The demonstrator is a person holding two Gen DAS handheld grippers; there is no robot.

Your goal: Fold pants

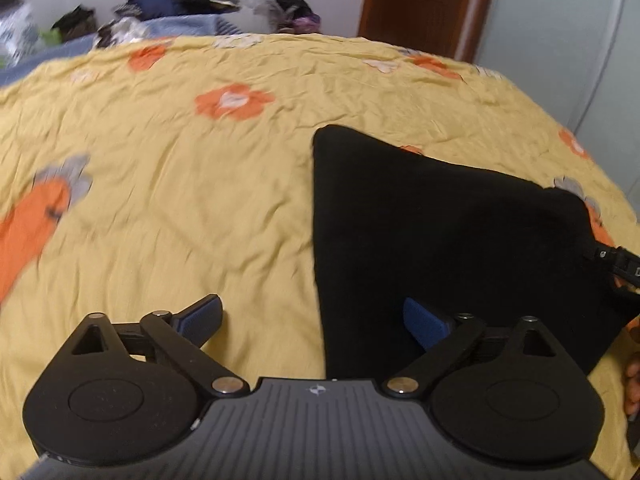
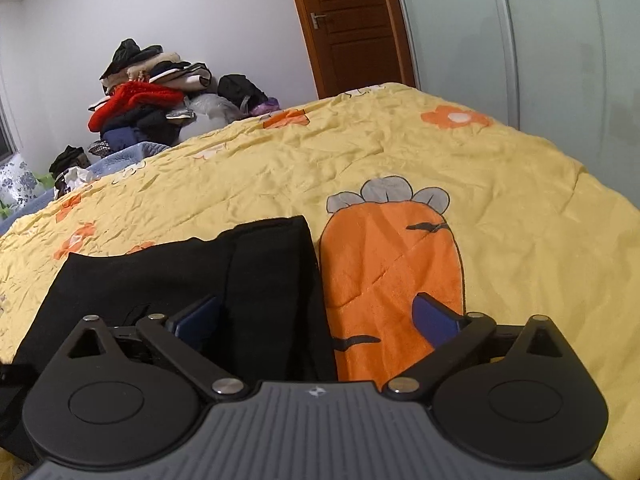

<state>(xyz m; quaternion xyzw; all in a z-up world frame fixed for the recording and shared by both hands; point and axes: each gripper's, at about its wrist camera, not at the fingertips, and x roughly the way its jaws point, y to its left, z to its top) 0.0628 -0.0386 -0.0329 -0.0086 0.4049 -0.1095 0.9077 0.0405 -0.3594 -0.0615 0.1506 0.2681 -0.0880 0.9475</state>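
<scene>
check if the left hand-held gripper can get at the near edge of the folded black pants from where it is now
Probably yes: the left hand-held gripper is open, one pad already over the folded black fabric pants on the yellow floral bedspread, and nothing lies between.

The left tool [image 1: 316, 320] fills the bottom of its frame, jaws spread wide with nothing pinched between the blue pads [image 1: 202, 317]. The right tool [image 2: 320, 320] sits likewise (jaws fully apart, gripping nothing). Fingertips of a hand [image 1: 633, 384] peek in at the lower right edge of the left view.
</scene>
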